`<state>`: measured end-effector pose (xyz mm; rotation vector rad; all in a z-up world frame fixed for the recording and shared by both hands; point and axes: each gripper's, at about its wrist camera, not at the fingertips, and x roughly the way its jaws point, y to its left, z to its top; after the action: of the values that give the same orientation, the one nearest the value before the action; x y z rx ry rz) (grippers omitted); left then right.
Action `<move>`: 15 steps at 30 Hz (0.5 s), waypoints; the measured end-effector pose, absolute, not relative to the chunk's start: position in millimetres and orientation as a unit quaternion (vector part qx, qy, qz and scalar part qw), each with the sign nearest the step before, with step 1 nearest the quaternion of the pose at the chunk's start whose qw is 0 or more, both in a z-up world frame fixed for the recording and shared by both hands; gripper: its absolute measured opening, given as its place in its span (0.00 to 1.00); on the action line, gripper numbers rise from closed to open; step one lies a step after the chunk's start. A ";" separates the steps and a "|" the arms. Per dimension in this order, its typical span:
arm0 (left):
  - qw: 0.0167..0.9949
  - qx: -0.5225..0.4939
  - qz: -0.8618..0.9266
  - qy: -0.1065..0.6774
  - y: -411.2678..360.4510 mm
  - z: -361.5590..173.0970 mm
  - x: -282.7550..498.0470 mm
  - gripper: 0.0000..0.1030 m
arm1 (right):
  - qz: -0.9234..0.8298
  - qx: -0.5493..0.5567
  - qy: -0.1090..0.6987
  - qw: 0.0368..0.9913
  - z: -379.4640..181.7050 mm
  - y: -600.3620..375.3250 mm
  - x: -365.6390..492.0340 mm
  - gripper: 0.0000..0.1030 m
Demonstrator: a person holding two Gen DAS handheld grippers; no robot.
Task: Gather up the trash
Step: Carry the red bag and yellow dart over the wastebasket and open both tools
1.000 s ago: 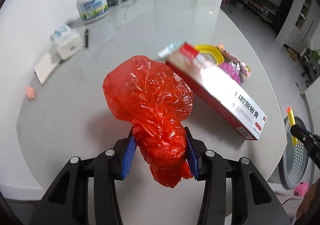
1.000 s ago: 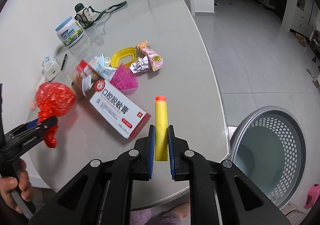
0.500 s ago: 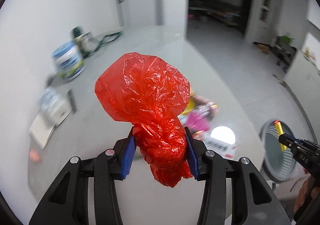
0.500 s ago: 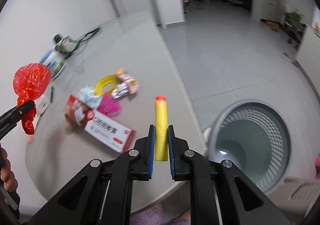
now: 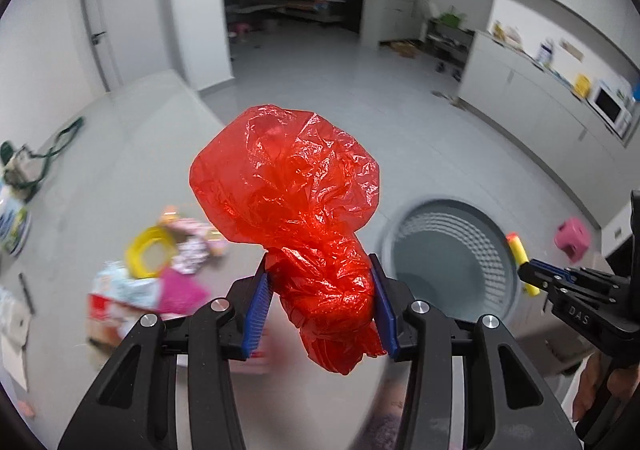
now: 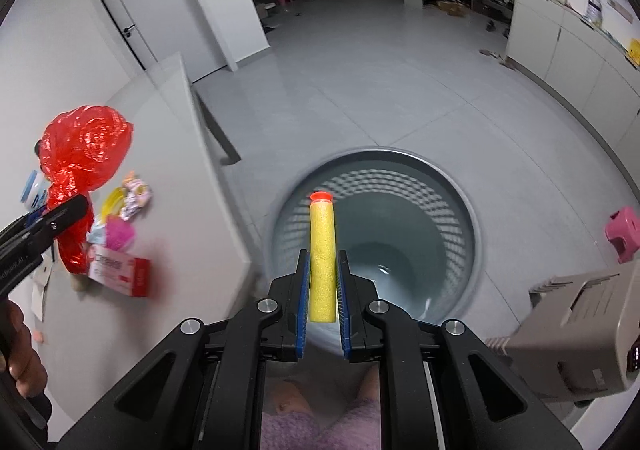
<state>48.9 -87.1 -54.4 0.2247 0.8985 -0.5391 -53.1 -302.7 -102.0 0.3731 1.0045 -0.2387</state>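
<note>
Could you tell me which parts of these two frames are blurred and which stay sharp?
Left wrist view: red bag and left gripper crisp, table litter smeared, basket soft. Right wrist view: foam dart and right gripper sharp, red box blurred; fisheye bends both.

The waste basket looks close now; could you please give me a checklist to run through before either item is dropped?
1. Foam dart gripped by right gripper: ok.
2. Dart over the waste basket opening: ok.
3. Red plastic bag gripped by left gripper: ok.
4. Bag over the basket: not ok, it appears above the table.
5. Basket has room: ok, looks empty.
</note>
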 end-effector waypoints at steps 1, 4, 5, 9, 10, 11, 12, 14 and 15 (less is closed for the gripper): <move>0.856 0.110 -0.262 0.431 -98.6 -57.8 46.7 0.43 | -0.114 0.178 0.480 0.852 -104.8 -312.2 -54.2 0.12; 0.845 0.117 -0.277 0.443 -135.8 -70.2 40.4 0.43 | -0.109 0.179 0.487 0.848 -114.7 -336.0 -54.9 0.12; 0.839 0.120 -0.283 0.450 -148.9 -77.0 37.8 0.43 | -0.106 0.177 0.489 0.847 -119.0 -342.4 -54.9 0.12; 0.825 0.130 -0.285 0.470 -188.2 -100.7 31.0 0.43 | -0.088 0.169 0.501 0.844 -138.4 -366.1 -49.1 0.12; 0.822 0.131 -0.285 0.476 -196.5 -107.2 30.1 0.43 | -0.082 0.168 0.505 0.843 -143.3 -370.4 -46.9 0.12; 0.817 0.132 -0.284 0.483 -206.9 -114.2 30.6 0.43 | -0.076 0.168 0.509 0.841 -147.9 -373.4 -43.6 0.12; 0.814 0.134 -0.282 0.490 -215.3 -120.4 29.5 0.43 | -0.069 0.167 0.513 0.839 -152.8 -377.0 -41.3 0.12; 0.811 0.137 -0.275 0.498 -225.6 -129.7 25.0 0.44 | -0.059 0.164 0.520 0.836 -160.2 -382.8 -38.1 0.12; 0.809 0.137 -0.271 0.503 -230.8 -135.0 24.6 0.44 | -0.054 0.161 0.524 0.835 -164.4 -385.4 -36.1 0.12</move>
<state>24.6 -230.8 -135.0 0.2935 1.0758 -0.5804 -36.1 -385.4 -164.4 0.3414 1.1100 -0.1138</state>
